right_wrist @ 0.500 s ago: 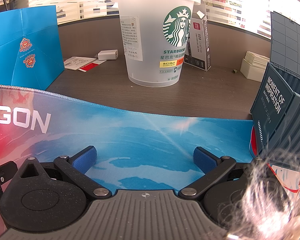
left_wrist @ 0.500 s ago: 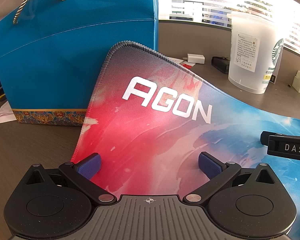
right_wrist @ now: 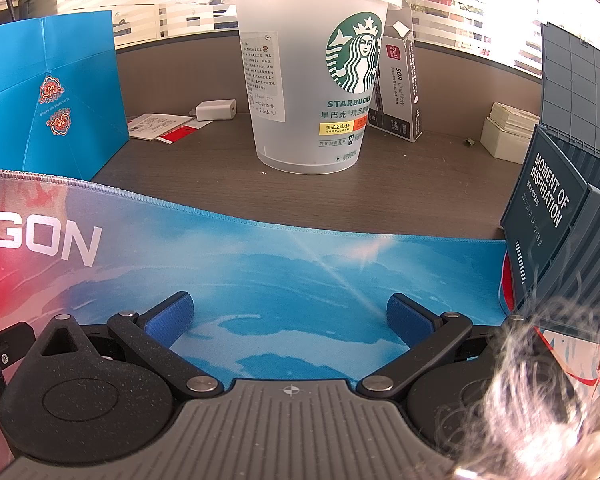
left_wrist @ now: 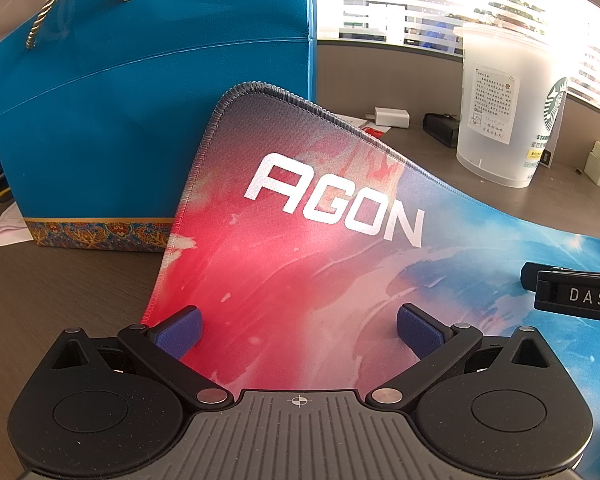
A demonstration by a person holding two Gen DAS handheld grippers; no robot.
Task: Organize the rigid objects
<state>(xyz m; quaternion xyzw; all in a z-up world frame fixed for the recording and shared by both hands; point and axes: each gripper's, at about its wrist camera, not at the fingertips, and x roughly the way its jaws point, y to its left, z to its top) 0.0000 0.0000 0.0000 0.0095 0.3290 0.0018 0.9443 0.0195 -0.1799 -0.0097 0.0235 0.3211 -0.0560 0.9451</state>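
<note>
A frosted plastic Starbucks cup (right_wrist: 312, 80) stands upright on the brown desk, beyond the far edge of a red and blue AGON mat (right_wrist: 260, 272). The same cup (left_wrist: 500, 108) shows at the upper right of the left wrist view. My right gripper (right_wrist: 289, 318) hovers open over the blue part of the mat, nothing between its fingers. My left gripper (left_wrist: 298, 330) hovers open over the red part of the mat (left_wrist: 300, 240), also holding nothing. The other gripper's black body (left_wrist: 576, 294) shows at the right edge of the left wrist view.
A tall blue gift bag (left_wrist: 140, 120) with a rope handle stands at the mat's left corner. A white charger (right_wrist: 216, 110), papers (right_wrist: 160, 126), a pen box (right_wrist: 400, 92) and a white box (right_wrist: 508, 136) lie behind. A dark blue-grey crate (right_wrist: 572, 200) stands right, with a fuzzy object (right_wrist: 540, 400) near it.
</note>
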